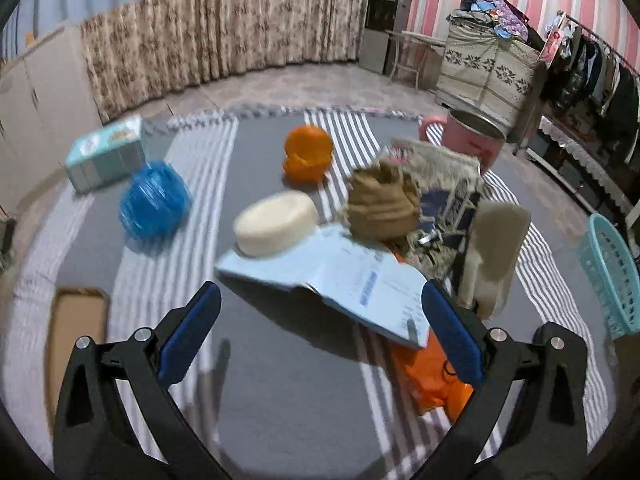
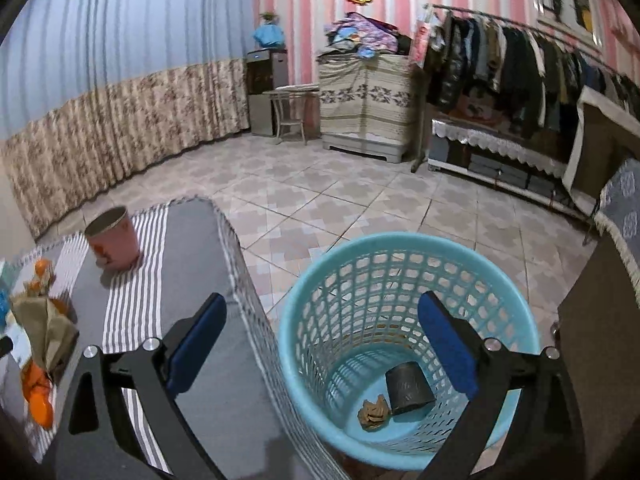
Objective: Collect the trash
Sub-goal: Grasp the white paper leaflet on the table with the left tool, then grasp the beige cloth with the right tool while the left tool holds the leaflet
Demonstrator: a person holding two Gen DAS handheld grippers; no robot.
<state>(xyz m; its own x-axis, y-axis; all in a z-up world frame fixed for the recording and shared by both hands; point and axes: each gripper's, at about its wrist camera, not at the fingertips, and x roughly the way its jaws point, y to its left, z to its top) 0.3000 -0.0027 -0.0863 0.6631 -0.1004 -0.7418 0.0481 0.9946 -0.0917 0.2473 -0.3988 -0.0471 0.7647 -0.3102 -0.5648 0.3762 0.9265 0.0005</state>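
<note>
My left gripper [image 1: 320, 336] is open and empty above the striped tablecloth [image 1: 280, 400]. Just ahead of it lie a light blue paper sheet [image 1: 340, 276], a crumpled brown paper ball [image 1: 382, 200], an orange plastic bag [image 1: 432, 384] and a printed wrapper [image 1: 444, 184]. My right gripper [image 2: 320, 340] is open and empty, over the rim of a turquoise mesh basket [image 2: 404, 264] on the floor beside the table. In the basket lie a dark roll [image 2: 408, 388] and a small brown paper scrap [image 2: 374, 412].
On the table stand a pink mug [image 1: 472, 136], a white round soap-like block [image 1: 276, 222], an orange round container [image 1: 308, 154], a blue ball [image 1: 156, 200], a tissue box [image 1: 106, 152], a brown card [image 1: 76, 332]. The basket's edge shows at right [image 1: 612, 276].
</note>
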